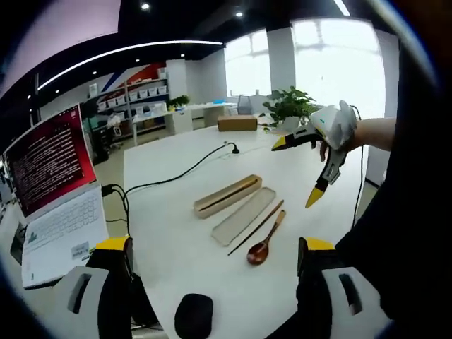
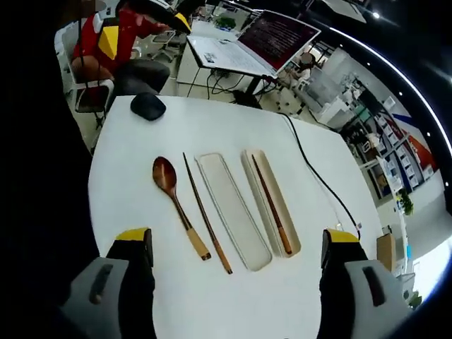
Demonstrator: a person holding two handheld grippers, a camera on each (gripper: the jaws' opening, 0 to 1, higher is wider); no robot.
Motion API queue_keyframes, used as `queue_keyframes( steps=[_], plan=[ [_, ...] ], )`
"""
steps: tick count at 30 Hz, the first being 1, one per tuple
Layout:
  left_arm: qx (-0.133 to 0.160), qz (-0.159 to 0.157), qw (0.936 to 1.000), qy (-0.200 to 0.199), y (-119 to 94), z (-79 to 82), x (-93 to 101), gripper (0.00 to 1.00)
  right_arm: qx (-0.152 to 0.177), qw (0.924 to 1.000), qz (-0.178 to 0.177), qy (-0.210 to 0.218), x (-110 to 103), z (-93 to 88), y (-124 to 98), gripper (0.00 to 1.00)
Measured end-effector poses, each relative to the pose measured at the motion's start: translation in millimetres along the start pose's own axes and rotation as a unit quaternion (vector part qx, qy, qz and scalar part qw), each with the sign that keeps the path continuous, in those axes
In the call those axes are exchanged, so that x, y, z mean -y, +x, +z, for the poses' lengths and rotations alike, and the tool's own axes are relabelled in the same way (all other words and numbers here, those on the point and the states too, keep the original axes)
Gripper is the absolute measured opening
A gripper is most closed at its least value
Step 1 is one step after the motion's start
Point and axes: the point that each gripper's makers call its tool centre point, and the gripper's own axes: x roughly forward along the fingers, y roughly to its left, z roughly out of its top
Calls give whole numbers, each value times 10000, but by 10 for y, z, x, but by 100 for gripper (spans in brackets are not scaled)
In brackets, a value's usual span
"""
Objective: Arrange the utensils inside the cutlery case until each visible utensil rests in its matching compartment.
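Since one chopstick (image 2: 271,205) already sits in the case (image 2: 272,205), I've got both hand-held grippers hanging open over the bench (image 2: 304,296), because the spoon (image 2: 176,205) and other chopstick (image 2: 206,215) lie beside the lid (image 2: 233,212).

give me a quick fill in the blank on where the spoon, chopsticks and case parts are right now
1. One chopstick lies inside the case; the other chopstick lies on the ____.
2. The spoon has a ____ bowl.
3. The flat lid lies between the loose chopstick and the ____.
4. Both jaws of the right claw have ____ tips.

Missing words: table; brown; case; yellow
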Motion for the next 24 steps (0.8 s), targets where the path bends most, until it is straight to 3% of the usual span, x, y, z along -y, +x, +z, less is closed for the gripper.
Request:
queue_keyframes(
  steps=[13,14,17,20,23,24],
  plan=[
    [-7,-20,10000,-20,-13,-2,-21,100,-86,9999,63,-85,17,1,59,97],
    [-5,-19,10000,-20,-13,-1,-23,100,-89,9999,72,-86,14,1,60,94],
    [-13,-25,10000,-15,-6,-5,-43,100,-213,9990,320,208,-51,-23,61,64],
    [-37,-23,10000,-13,-4,-11,-57,100,-123,9994,240,229,-34,6,76,68],
    [-59,-23,10000,-9,-1,-19,-60,100,-208,9989,348,218,-72,-17,87,51],
    [-73,-12,10000,6,-3,-15,-49,100,-196,9989,371,187,-87,-11,94,50]
  ],
)
